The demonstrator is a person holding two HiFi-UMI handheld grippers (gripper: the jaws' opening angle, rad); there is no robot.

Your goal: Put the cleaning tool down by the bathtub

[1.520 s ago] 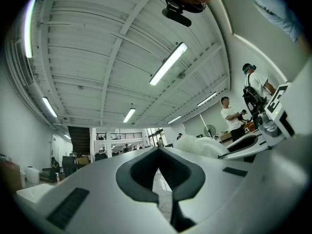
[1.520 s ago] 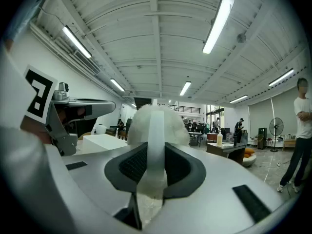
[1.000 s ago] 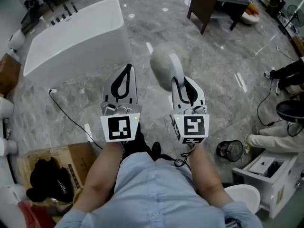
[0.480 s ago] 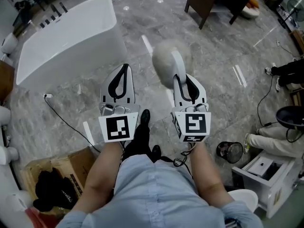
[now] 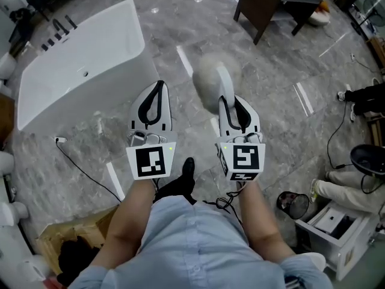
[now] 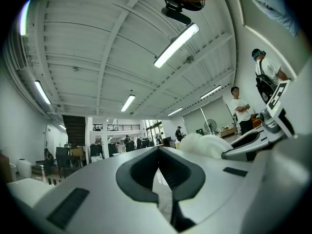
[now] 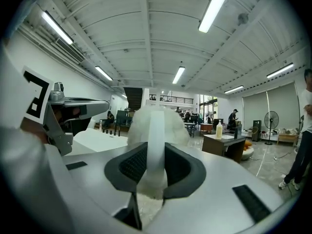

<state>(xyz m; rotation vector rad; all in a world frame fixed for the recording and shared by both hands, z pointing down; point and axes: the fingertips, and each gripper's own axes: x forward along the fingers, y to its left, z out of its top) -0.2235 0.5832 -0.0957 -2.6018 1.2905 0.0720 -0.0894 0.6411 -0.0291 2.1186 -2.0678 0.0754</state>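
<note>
The right gripper [image 5: 227, 103] jaws clench the white handle of a fluffy duster [image 5: 206, 76] above the floor, right of the bathtub [image 5: 72, 80]. The left gripper [image 5: 159, 87] jaws are clenched and empty.

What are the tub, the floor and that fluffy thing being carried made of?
Bathtub: likely glossy white acrylic or ceramic; smooth, with soft reflections.
Floor: polished grey marble-look stone or tile; veining and mirrored ceiling lights.
Cleaning tool: fuzzy whitish head, probably microfibre or wool, on a smooth white plastic-looking handle.
</note>
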